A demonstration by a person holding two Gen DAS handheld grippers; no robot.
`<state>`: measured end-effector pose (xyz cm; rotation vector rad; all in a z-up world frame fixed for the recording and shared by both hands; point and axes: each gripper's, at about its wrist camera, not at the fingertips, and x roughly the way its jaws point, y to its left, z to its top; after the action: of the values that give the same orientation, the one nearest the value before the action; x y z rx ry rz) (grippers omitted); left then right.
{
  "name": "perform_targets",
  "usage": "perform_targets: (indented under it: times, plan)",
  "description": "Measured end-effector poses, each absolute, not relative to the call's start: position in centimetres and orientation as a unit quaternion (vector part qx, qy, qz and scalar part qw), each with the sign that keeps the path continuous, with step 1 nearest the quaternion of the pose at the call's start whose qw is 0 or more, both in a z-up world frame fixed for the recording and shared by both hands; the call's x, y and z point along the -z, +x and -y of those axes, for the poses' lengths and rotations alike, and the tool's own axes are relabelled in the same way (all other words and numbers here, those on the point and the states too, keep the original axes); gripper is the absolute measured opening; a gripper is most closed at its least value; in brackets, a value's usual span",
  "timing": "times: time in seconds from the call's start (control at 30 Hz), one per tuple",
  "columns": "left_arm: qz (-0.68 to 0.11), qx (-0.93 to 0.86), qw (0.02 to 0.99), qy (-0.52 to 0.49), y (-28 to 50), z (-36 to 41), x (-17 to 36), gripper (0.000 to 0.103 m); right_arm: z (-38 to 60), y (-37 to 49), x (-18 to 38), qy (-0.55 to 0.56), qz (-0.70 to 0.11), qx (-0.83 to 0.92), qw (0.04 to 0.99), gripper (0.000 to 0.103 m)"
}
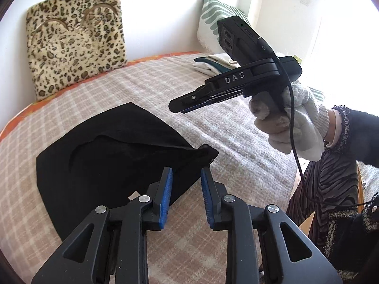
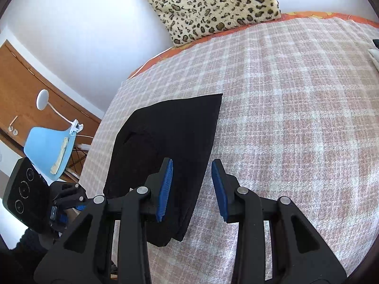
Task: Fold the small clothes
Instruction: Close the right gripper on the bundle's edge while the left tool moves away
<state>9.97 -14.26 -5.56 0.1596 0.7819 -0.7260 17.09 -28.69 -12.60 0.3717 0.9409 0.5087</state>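
Black garment [image 1: 113,156] folded flat on the checked blanket [image 1: 236,127] of the bed, one pointed corner toward 3 o'clock in the left wrist view, a curved seam showing on its upper layer. In the right wrist view, same black garment [image 2: 170,142] as a tapering wedge running from 12 o'clock down toward 6 o'clock, layered edges visible at the near tip.

Left gripper [image 1: 186,182] angled downward over the near edge of the cloth, jaws apart, nothing between the blue pads [image 1: 165,189]; cloth just beyond and below the tips, contact not clear. Right gripper [image 2: 191,184] likewise tilted down, jaws apart and empty; left pad over the garment's right edge, right pad over bare blanket, so the fabric edge lies under the gap, toward its left side.

Seen only from the left wrist: right gripper [image 1: 177,106] side-on at 2 o'clock, held aloft and well apart from the garment, pointing toward 9 o'clock, gripped by a gloved hand [image 1: 291,123] with a dark patterned sleeve [image 1: 355,127] and a black cable [image 1: 296,156] hanging down; a small pile of light and teal clothes [image 1: 213,65] at 1 o'clock; a striped cushion [image 1: 213,16] behind it.

Seen only from the right wrist: left gripper's body at 8 o'clock, a blue chair [image 2: 47,146], a white clip lamp [image 2: 47,101], a wooden door [image 2: 23,94]. Leopard-print cushion [image 2: 208,4] against the wall in both views.
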Motion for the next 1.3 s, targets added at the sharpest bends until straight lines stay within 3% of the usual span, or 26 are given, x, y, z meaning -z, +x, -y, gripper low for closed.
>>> perform_targets:
  times: [0.37, 0.4, 0.43, 0.47, 0.57, 0.77, 0.9, 1.1, 1.3]
  plan:
    - [-0.39, 0.377, 0.835, 0.092, 10.9, 17.7, 6.8, 0.027, 28.7, 20.9, 15.6, 0.23, -0.475, -0.233, 0.817, 0.035]
    - [-0.393, 0.379, 0.833, 0.094, 11.0, 17.8, 7.0, 0.027, 28.3, 21.1, 15.6, 0.222, -0.476, -0.232, 0.819, 0.031]
    - [-0.396, 0.382, 0.83, 0.096, 10.9, 18.0, 7.2, 0.027, 27.8, 21.2, 15.6, 0.213, -0.477, -0.235, 0.82, 0.016]
    - [-0.399, 0.386, 0.826, 0.098, 10.9, 18.2, 7.4, 0.027, 27.3, 21.4, 15.5, 0.203, -0.478, -0.238, 0.821, 0.009]
    - [-0.404, 0.395, 0.818, 0.109, 10.7, 18.7, 8.0, 0.027, 26.1, 21.3, 15.0, 0.175, -0.471, -0.232, 0.833, 0.005]
    - [-0.417, 0.407, 0.801, 0.138, 9.5, 19.9, 9.1, 0.027, 25.9, 21.1, 12.5, 0.153, -0.438, -0.227, 0.857, 0.004]
    - [-0.403, 0.419, 0.807, 0.105, 8.9, 19.0, 7.4, 0.027, 25.9, 20.7, 12.7, 0.129, -0.462, -0.219, 0.85, 0.004]
    - [-0.38, 0.385, 0.837, 0.087, 8.6, 15.3, 5.0, 0.027, 25.9, 16.4, 10.4, 0.049, -0.417, -0.233, 0.877, 0.006]
    - [-0.414, 0.303, 0.852, 0.104, 11.4, 11.8, 6.8, 0.027, 21.1, 12.9, 11.3, -0.042, -0.41, -0.294, 0.863, 0.006]
